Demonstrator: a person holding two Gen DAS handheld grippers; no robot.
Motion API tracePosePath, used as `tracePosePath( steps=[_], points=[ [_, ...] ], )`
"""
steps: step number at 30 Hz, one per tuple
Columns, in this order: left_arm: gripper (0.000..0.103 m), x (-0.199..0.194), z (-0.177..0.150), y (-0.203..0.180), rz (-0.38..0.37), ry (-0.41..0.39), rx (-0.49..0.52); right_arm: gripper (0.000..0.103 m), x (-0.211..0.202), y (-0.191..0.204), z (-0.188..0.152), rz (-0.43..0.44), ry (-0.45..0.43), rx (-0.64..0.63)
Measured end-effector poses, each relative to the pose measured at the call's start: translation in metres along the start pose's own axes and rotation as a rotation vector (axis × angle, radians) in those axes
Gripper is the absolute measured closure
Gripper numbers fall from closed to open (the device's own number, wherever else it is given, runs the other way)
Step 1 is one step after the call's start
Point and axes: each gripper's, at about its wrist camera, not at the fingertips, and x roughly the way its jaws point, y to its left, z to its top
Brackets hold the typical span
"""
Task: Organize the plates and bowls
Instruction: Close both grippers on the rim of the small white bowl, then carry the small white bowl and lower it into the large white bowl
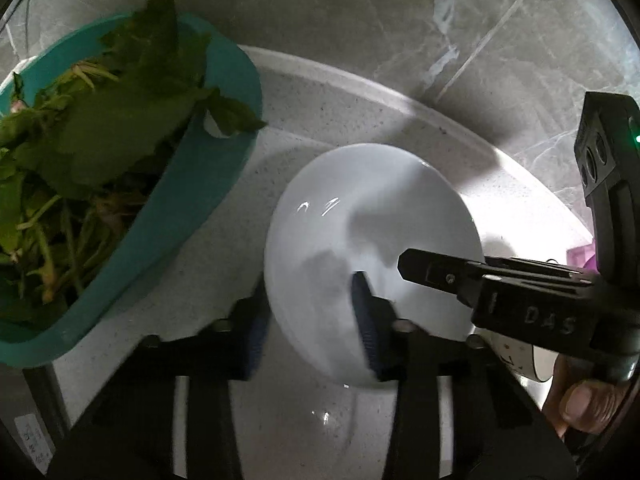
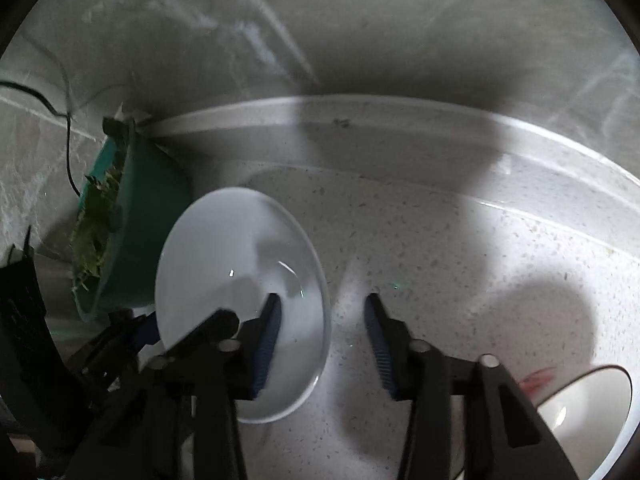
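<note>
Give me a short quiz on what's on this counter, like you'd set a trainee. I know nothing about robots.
1. True or false: the teal plastic basin holds leafy green vegetables.
2. What sits between the two fingers of the left tool? A) the rim of the glossy white ceramic bowl B) a metal spoon C) a loose green leaf
3. Fill in: in the left wrist view, the basin stands to the ____ of the bowl.

Key: 1 true; 2 A; 3 left.
</note>
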Motion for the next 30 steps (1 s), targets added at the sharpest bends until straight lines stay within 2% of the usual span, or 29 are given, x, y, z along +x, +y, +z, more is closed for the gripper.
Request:
tracePosePath(
  steps=[1, 8, 16, 25, 30],
  points=[
    [0.076, -0.001, -0.009, -0.002, -0.002, 0.003, 0.006, 0.09, 0.002, -0.001, 0.0, 0.002, 0.005, 0.0],
    [0.085, 0.011, -0.004, -0.006, -0.007, 0.018, 0.019, 0.091, 0.002, -0.001, -0.002, -0.004, -0.017, -0.024],
    [0.085, -0.002, -0.007, -0.008, -0.015, 0.004, 0.029, 0.091, -0.015, 0.01, -0.01, -0.019, -0.059, -0.048],
    [0.085, -0.054, -0.031, -0.004, -0.021, -0.031, 0.043, 0.091, -0.053, 0.031, -0.033, 0.017, -0.096, -0.088],
    [0.085, -0.094, -0.063, -0.002, -0.021, -0.057, 0.035, 0.091, -0.079, 0.056, -0.06, 0.032, -0.114, -0.158]
  ],
)
